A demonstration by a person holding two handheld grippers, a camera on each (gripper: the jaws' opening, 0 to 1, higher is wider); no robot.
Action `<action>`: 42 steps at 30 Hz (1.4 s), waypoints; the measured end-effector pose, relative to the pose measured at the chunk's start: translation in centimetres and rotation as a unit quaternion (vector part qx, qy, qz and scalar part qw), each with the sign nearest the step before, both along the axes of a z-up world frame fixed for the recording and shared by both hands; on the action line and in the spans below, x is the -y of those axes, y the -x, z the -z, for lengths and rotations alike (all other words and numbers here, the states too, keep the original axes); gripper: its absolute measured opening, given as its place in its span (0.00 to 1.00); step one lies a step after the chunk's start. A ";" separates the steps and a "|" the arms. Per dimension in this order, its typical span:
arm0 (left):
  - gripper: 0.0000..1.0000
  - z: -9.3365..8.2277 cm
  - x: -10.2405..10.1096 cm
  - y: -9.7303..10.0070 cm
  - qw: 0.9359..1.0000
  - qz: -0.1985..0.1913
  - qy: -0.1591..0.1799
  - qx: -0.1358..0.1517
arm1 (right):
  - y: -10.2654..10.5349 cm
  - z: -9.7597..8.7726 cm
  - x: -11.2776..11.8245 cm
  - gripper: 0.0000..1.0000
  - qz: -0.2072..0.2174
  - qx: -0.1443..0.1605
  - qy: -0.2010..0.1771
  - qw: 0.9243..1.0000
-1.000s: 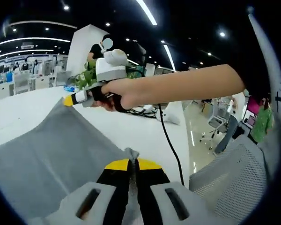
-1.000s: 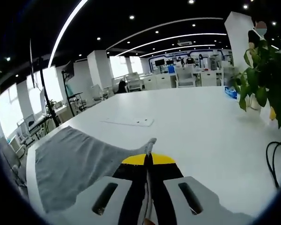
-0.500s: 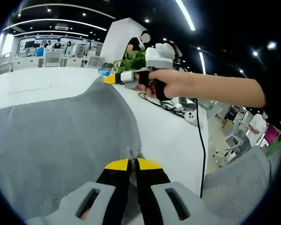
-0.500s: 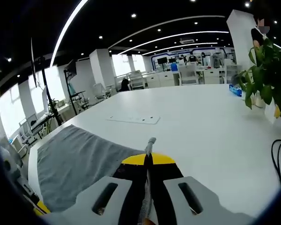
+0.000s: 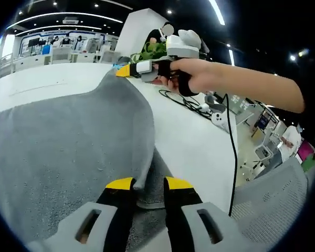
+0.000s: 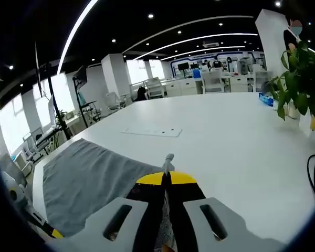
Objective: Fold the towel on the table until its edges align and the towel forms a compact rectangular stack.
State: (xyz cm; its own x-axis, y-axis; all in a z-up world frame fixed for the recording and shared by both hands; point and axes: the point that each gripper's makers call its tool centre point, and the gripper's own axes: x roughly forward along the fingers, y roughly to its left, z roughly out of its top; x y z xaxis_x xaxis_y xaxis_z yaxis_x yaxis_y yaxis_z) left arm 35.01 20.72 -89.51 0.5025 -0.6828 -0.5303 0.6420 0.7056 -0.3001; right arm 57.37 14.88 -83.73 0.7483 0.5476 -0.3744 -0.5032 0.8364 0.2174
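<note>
1. Towel [image 5: 68, 142]: grey, lying mostly flat on the white bench [image 5: 189, 142]. In the left gripper view a folded-over layer sits on a lower one, whose edge shows just ahead of the jaws.
2. Left gripper [image 5: 148, 185]: jaws parted, yellow tips on either side of the towel's near edge, nothing clamped between them.
3. Right gripper [image 6: 165, 178]: jaws pressed together on a small tuft of towel [image 6: 89, 178] corner, which pokes up at the tips. In the left gripper view the same tool [image 5: 123, 70] is held by a hand [image 5: 191, 76] at the far corner.
4. Key relation, as I judge it: the fold's long edge runs from the left jaws out to the right jaws; the left is at the near end, the right at the far.
5. Cables [image 5: 194, 105] trail beside the towel, apart from it. Potted plant [image 6: 299, 79] stands at the bench's edge.
6. No brands or legible writing.
</note>
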 end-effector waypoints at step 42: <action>0.04 -19.9 0.0 3.0 0.980 0.095 0.101 0.141 | -0.9 -11.5 -3.7 0.00 0.017 0.020 -0.117 0.993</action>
